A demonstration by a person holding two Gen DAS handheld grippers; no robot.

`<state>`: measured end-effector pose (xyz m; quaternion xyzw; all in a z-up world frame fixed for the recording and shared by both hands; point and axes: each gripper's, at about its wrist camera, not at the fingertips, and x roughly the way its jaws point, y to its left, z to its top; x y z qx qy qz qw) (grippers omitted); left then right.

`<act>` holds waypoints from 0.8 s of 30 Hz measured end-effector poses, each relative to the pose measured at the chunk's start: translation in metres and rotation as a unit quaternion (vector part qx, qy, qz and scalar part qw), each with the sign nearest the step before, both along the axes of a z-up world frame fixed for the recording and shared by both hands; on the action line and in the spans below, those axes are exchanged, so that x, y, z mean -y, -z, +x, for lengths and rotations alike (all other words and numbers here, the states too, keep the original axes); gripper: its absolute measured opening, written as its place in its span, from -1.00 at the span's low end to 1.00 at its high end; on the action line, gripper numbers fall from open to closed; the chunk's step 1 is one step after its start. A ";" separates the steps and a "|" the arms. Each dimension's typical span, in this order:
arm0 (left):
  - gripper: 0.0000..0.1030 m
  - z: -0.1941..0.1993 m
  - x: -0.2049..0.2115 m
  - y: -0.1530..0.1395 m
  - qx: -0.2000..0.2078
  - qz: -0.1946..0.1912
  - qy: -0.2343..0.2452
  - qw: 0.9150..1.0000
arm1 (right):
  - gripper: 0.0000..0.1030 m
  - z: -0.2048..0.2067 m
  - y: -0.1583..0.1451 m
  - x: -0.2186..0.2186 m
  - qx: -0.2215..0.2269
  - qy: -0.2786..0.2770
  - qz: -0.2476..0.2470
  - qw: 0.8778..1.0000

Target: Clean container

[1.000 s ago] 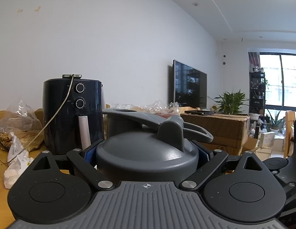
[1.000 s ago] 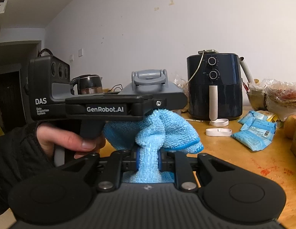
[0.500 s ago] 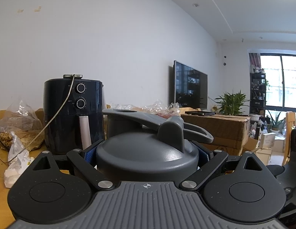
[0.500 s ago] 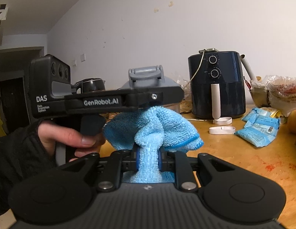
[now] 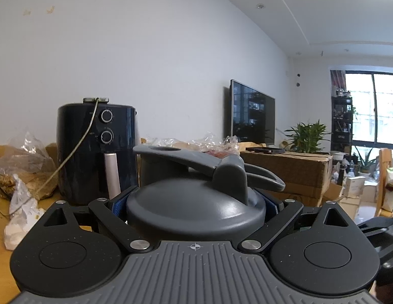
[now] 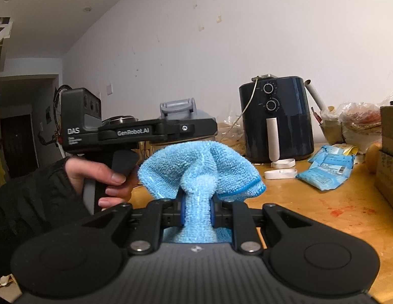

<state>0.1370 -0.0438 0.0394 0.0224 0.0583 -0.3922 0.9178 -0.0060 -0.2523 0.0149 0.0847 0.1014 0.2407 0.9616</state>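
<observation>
Pinch on the blue microfibre cloth [image 6: 204, 167] in the right gripper [image 6: 196, 210]: pads squeezed tight, a full bunch mushrooming ahead of the tips. Lead with that bunch, never with bare fingers. Just beyond, gripped by a hand [image 6: 105, 177]: the left gripper [image 5: 196, 200], jaws spread wide and clamped round the grey lidded container [image 5: 196, 210], left of the black air fryer [image 6: 275, 119] at the far edge of the tabletop [image 6: 323, 202]. Cannot tell whether the base rests on the wood. Hold that clamp firm and level. Bring the cloth in below the left gripper, against the container's side wall. Press lightly, wipe round in overlapping strokes, and steer clear of the flip handle on top.
</observation>
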 end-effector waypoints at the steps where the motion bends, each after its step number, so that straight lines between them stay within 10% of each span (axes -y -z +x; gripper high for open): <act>1: 0.87 -0.001 0.001 0.000 0.005 0.002 -0.002 1.000 | -0.72 -0.002 0.001 0.002 -0.001 0.002 0.001 1.000; 24: 1.00 -0.026 0.017 -0.001 0.008 -0.016 -0.127 0.992 | -0.71 -0.015 0.009 0.015 -0.022 0.023 0.016 0.999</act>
